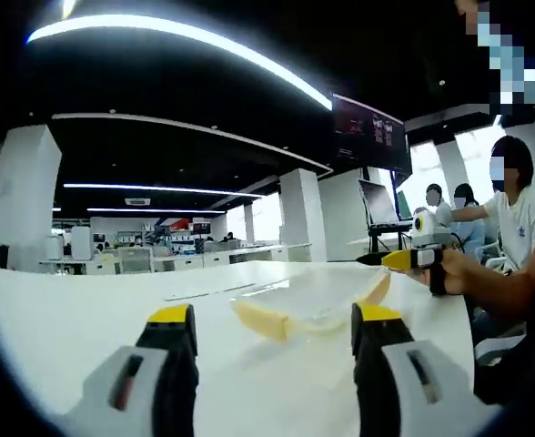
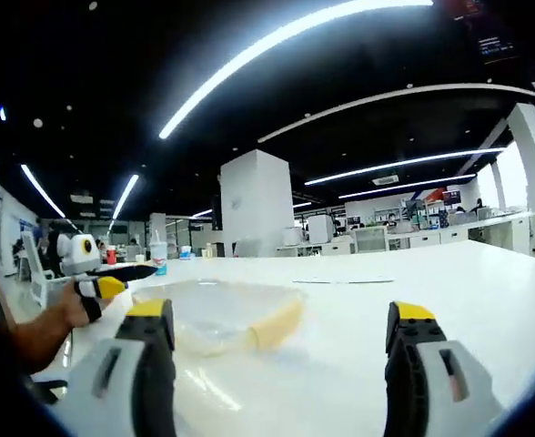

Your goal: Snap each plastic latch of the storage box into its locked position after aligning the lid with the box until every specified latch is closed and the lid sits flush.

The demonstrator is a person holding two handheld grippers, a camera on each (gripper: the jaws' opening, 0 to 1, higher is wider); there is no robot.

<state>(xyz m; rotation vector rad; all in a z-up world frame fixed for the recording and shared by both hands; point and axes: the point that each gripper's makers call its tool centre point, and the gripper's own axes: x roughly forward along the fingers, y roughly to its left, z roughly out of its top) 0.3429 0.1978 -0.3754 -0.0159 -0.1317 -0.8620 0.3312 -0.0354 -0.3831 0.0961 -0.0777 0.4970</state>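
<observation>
On the white table (image 1: 85, 337), between the two grippers, sits the storage box (image 2: 217, 314) — clear plastic, with pale yellow latches (image 1: 260, 320). The left gripper (image 1: 277, 350) and right gripper (image 2: 281, 350) both have jaws set apart, holding nothing. The box looks light, smooth and likely to slide — better to brace one side and press each latch at its outer edge.

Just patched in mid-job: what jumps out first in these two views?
The clear storage box with pale yellow latches lies low on the white table, ahead of both open grippers. In the left gripper view, the right gripper hovers at the box's far right side; in the right gripper view, the left gripper comes in from the left.
</observation>
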